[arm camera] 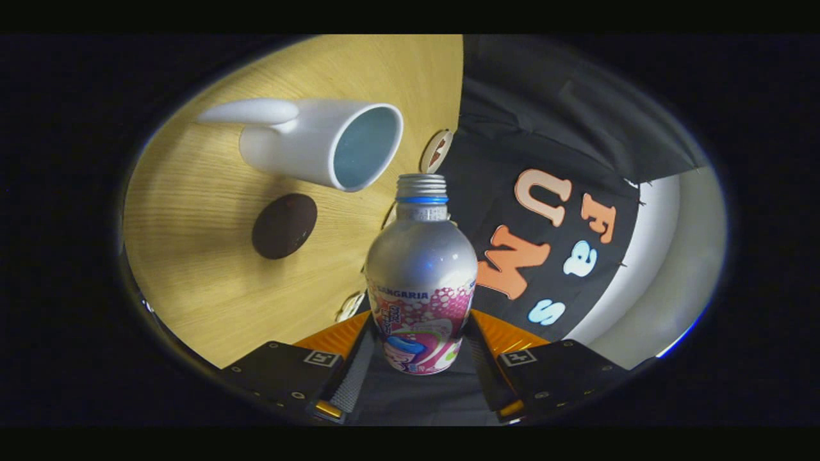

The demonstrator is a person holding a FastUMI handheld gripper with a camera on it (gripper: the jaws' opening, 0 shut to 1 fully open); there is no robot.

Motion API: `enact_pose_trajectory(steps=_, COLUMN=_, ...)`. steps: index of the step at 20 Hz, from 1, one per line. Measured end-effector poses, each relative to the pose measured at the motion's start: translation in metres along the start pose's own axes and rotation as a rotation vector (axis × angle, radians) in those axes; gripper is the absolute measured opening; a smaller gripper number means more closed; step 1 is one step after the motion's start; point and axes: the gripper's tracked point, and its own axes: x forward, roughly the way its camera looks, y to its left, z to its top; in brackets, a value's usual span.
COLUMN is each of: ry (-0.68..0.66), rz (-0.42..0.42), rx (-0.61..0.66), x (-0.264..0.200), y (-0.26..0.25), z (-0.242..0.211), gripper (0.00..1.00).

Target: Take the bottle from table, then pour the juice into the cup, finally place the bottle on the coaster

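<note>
From the gripper view, the jaws (419, 349) are pinching the lower body of the silver bottle (421, 282), one finger on each side. Its open neck points toward the white cup (320, 144), beyond it over the wooden tabletop (211, 288), near the dark round coaster (284, 225)

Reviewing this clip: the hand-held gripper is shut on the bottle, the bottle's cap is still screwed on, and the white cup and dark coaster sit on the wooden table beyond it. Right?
Not quite. In the gripper view the bottle has no cap: its threaded neck is bare. The rest holds: the hand-held gripper is shut on the bottle, with the white cup and dark coaster on the wooden table beyond.
</note>
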Motion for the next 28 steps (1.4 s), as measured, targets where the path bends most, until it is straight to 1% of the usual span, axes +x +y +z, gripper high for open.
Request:
enact_pose_trajectory(steps=2, ry=-0.014, rz=0.018, rx=0.076, x=0.000, y=0.009, z=0.003, gripper=0.75)
enact_pose_trajectory(steps=6, ry=-0.007, rz=0.101, rx=0.361, x=0.000, y=0.038, z=-0.004, gripper=0.76)
enact_pose_trajectory(steps=8, ry=0.006, rz=0.090, rx=0.467, x=-0.002, y=0.037, z=-0.012, gripper=0.76)
enact_pose_trajectory(steps=10, ry=0.017, rz=0.099, rx=0.583, x=-0.003, y=0.042, z=-0.023, gripper=0.76)
enact_pose_trajectory(steps=15, ry=0.013, rz=0.148, rx=0.961, x=-0.002, y=0.043, z=-0.040, gripper=0.76)
enact_pose_trajectory(steps=19, ry=-0.054, rz=0.157, rx=1.242, x=0.003, y=0.028, z=-0.047, gripper=0.76)
enact_pose_trajectory(steps=22, ry=-0.115, rz=0.205, rx=1.443, x=0.004, y=0.022, z=-0.038, gripper=0.76)
enact_pose_trajectory(steps=25, ry=-0.165, rz=0.265, rx=1.580, x=0.007, y=0.022, z=-0.029, gripper=0.76)
enact_pose_trajectory(steps=28, ry=-0.182, rz=0.314, rx=1.708, x=0.017, y=0.030, z=-0.022, gripper=0.76)
